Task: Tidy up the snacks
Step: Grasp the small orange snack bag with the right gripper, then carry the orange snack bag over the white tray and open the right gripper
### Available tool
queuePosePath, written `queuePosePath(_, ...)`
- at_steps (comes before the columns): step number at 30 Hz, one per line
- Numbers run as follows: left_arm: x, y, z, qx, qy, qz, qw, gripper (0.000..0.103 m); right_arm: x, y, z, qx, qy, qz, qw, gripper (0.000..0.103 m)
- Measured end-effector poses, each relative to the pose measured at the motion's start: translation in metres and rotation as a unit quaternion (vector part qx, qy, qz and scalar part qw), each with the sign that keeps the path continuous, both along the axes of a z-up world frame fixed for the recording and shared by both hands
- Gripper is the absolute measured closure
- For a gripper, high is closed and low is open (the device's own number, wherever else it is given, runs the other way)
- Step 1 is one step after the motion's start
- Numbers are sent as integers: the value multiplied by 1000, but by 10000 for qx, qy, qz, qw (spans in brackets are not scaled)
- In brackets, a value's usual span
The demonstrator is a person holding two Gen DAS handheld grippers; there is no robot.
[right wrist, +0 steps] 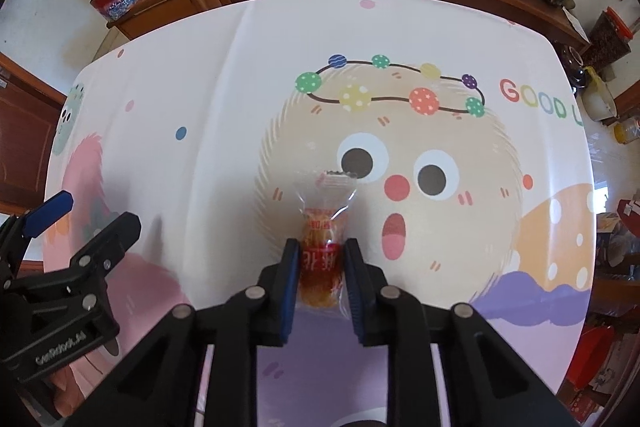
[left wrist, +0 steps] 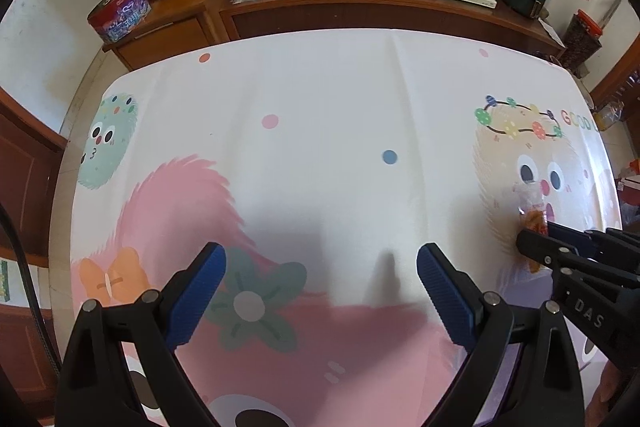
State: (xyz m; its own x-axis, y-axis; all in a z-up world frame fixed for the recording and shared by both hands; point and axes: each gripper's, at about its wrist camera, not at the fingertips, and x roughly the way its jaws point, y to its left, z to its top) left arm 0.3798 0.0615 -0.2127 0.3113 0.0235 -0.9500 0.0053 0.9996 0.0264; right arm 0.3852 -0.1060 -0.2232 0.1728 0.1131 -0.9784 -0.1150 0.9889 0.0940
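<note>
In the left wrist view, the left gripper (left wrist: 321, 263) hangs with its jaws spread wide and nothing between them, over the cartoon-print tablecloth (left wrist: 320, 87) toward its near edge. In the right wrist view, the right gripper (right wrist: 320, 251) is clamped on a clear-wrapped orange snack packet (right wrist: 322, 227), which lies on the tablecloth near its near edge.

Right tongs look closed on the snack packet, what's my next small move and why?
Probably lift it straight up a little. The right tongs pinch the orange snack packet, whose clear twisted end lies on the tablecloth. The left tongs hang open and empty.
</note>
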Motion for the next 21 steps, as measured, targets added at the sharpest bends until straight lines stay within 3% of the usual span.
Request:
queuePosePath(7, -16, -9, 28, -6, -178, -119, 9998, 7, -11, -9, 23, 310, -126, -95, 9994, 81)
queuePosePath(12, -41, -13, 68, -14, -462, -191, 9987, 7, -37, -13, 68, 532, -448, -54, 9976, 81)
queuePosePath(21, -133, -16, 146, -165, -1042, -292, 9940, 7, -125, -28, 143, 1024, -1101, -89, 9886, 81)
